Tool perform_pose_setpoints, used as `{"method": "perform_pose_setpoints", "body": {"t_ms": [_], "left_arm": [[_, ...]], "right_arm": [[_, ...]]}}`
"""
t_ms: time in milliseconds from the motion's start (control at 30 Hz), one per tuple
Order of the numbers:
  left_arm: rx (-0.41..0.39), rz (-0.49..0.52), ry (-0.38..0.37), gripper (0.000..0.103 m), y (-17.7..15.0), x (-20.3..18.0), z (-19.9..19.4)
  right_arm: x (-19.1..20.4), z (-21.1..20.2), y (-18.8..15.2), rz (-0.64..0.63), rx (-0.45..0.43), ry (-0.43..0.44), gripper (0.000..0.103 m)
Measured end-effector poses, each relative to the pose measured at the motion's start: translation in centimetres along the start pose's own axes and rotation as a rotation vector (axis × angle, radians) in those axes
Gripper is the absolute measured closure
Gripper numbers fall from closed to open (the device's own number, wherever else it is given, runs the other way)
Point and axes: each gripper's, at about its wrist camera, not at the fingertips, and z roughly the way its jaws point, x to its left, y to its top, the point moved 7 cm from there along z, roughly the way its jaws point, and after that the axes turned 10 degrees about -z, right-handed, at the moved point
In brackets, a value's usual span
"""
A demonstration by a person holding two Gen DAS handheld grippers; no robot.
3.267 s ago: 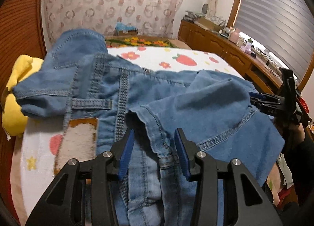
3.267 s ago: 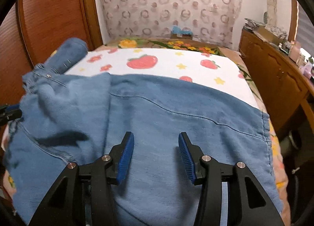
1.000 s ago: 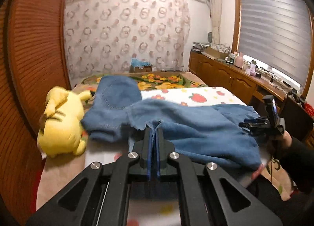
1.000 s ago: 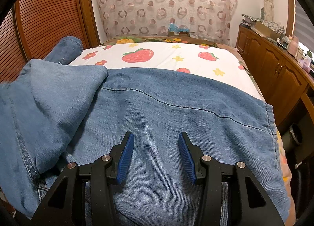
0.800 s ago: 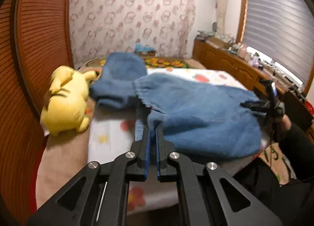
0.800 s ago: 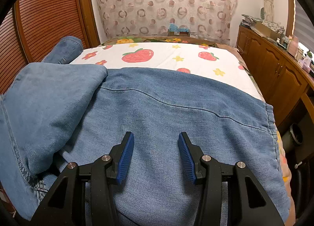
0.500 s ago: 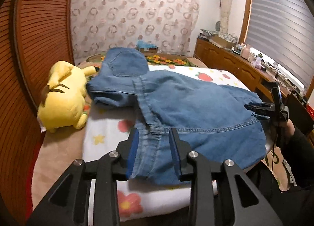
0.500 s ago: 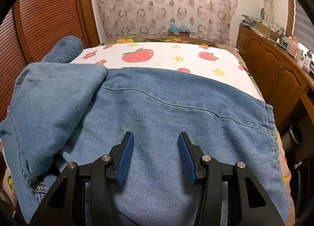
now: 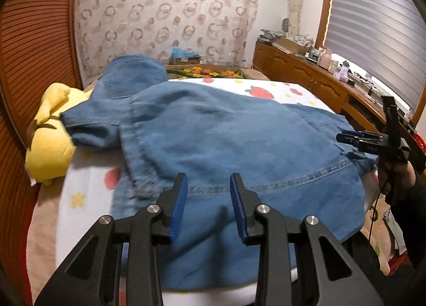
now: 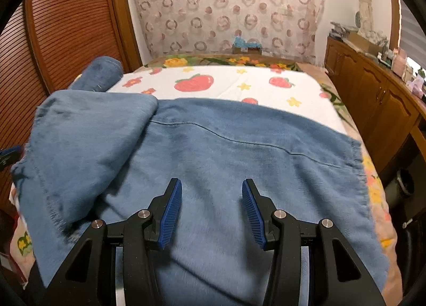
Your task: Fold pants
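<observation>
Denim pants (image 9: 239, 141) lie folded once on the bed (image 10: 239, 85). Left tool (image 9: 208, 206) and right tool (image 10: 211, 211) hover above, pads apart, empty. Next: regrip an edge for the second fold.

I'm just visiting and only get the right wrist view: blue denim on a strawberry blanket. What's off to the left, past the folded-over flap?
Observer: A yellow plush toy lies on the bed, right beside the pants.
Operator: And the other tool, what is it doing?
Observer: The left tool is open over a stitched hem near the bed's front edge, with no cloth pinched between its pads.
Operator: Who is holding the tool I'm looking along?
Observer: A hand in a dark sleeve grips the right tool at the right end of the pants.
</observation>
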Motion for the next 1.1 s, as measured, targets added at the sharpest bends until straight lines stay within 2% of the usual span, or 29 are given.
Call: {"method": "perform_pose_setpoints", "body": {"t_ms": [133, 367, 433, 467, 500, 533, 600, 833, 1100], "left_arm": [[-0.002, 0.019, -0.024, 0.069, 0.4, -2.0, 0.9], [0.035, 0.073, -0.026, 0.068, -0.1, -5.2, 3.8], [0.054, 0.077, -0.034, 0.048, -0.6, -5.9, 4.5], [0.063, 0.074, -0.046, 0.043, -0.9, -6.2, 4.9], [0.077, 0.071, -0.057, 0.031, -1.2, -6.5, 5.3], [0.087, 0.068, -0.061, 0.025, -1.4, -6.7, 5.7], [0.109, 0.071, -0.059, 0.024, -2.0, -7.0, 6.4], [0.069, 0.079, -0.024, 0.024, -2.6, -7.5, 6.7], [0.052, 0.076, -0.024, 0.024, -2.7, -7.4, 6.9]], "right_arm": [[-0.9, -2.4, -0.8, 0.005, -0.022, -0.008, 0.054], [-5.2, -5.8, -3.9, 0.057, -0.007, -0.104, 0.051], [-6.4, -6.9, -5.0, 0.074, -0.004, -0.126, 0.049], [-6.8, -7.3, -5.5, 0.08, 0.0, -0.135, 0.048], [-7.2, -7.7, -5.9, 0.088, 0.0, -0.147, 0.047], [-7.7, -8.2, -6.4, 0.098, 0.0, -0.162, 0.047], [-8.2, -8.9, -7.1, 0.12, 0.005, -0.181, 0.047], [-9.0, -9.7, -9.3, 0.159, 0.04, -0.195, 0.047], [-10.4, -9.5, -9.5, 0.24, 0.041, -0.18, 0.047]]}}
